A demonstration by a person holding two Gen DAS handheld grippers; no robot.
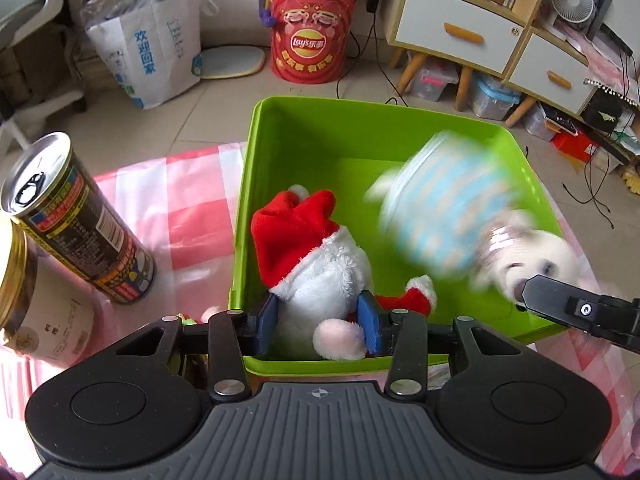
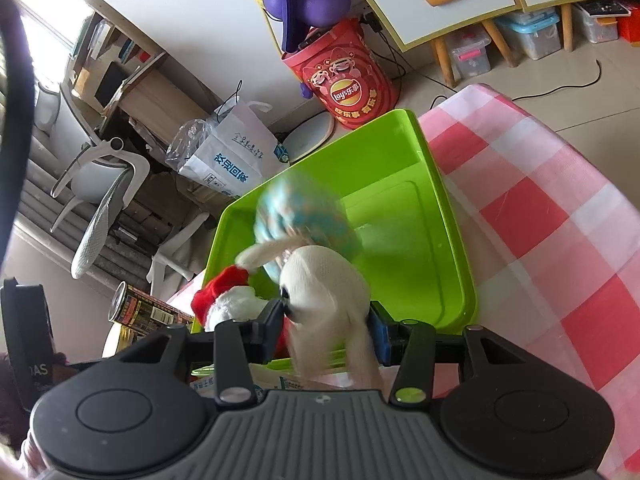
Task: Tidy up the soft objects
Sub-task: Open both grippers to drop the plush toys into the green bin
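Note:
A green bin (image 1: 304,128) stands on the pink checked cloth. A white plush with a red Santa hat (image 1: 320,268) lies in the bin's near left corner, between the blue pads of my left gripper (image 1: 320,326), which touch its sides. A white bunny in a blue striped shirt (image 1: 448,220) is blurred over the bin's right side. In the right wrist view my right gripper (image 2: 326,330) has the bunny's head (image 2: 324,284) between its pads, over the bin (image 2: 440,216). The Santa plush (image 2: 228,304) shows at the left.
A black drink can (image 1: 76,220) and a gold-lidded jar (image 1: 36,312) stand on the cloth left of the bin. On the floor behind are a red Lay's bucket (image 1: 308,36), a white paper bag (image 1: 148,44) and a drawer cabinet (image 1: 480,28).

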